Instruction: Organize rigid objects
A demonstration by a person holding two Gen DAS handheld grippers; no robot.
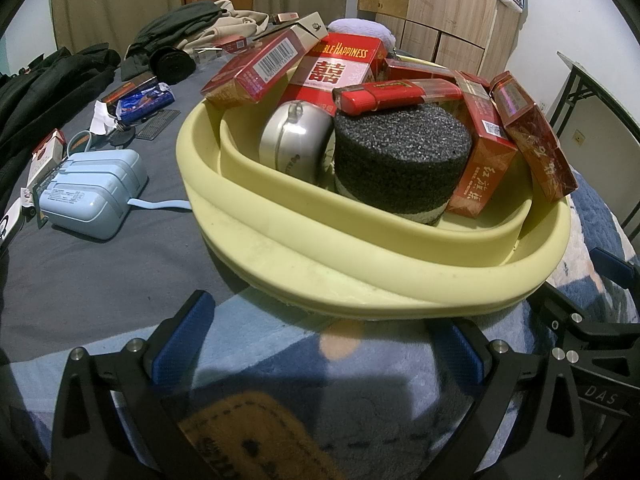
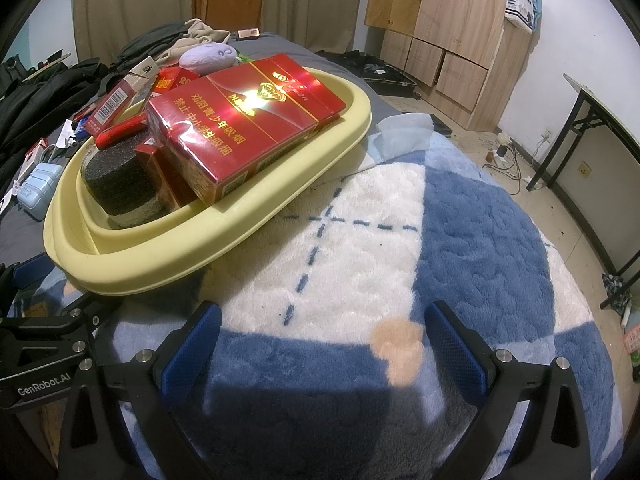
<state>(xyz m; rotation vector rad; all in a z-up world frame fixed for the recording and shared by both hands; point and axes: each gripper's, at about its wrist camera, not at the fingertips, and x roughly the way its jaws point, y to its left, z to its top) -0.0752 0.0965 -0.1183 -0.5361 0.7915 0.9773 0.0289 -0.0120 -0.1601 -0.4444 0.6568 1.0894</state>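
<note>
A pale yellow tub (image 1: 320,276) sits on the bed, filled with several red cigarette packs (image 1: 340,68), a red lighter (image 1: 400,94), a black foam cylinder (image 1: 400,148) and a silver round tin (image 1: 296,136). In the right wrist view the tub (image 2: 224,236) holds a large red carton (image 2: 248,120) on top. My left gripper (image 1: 324,344) is open and empty just in front of the tub's near rim. My right gripper (image 2: 320,336) is open and empty over the blue-and-white blanket (image 2: 460,240), right of the tub.
A light blue charger box (image 1: 92,196), a blue snack wrapper (image 1: 146,102), loose packs and dark clothes (image 1: 48,88) lie on the grey sheet to the left. A purple plush (image 2: 208,58) lies behind the tub. Wooden cabinets (image 2: 460,40) and a folding table (image 2: 600,120) stand at right.
</note>
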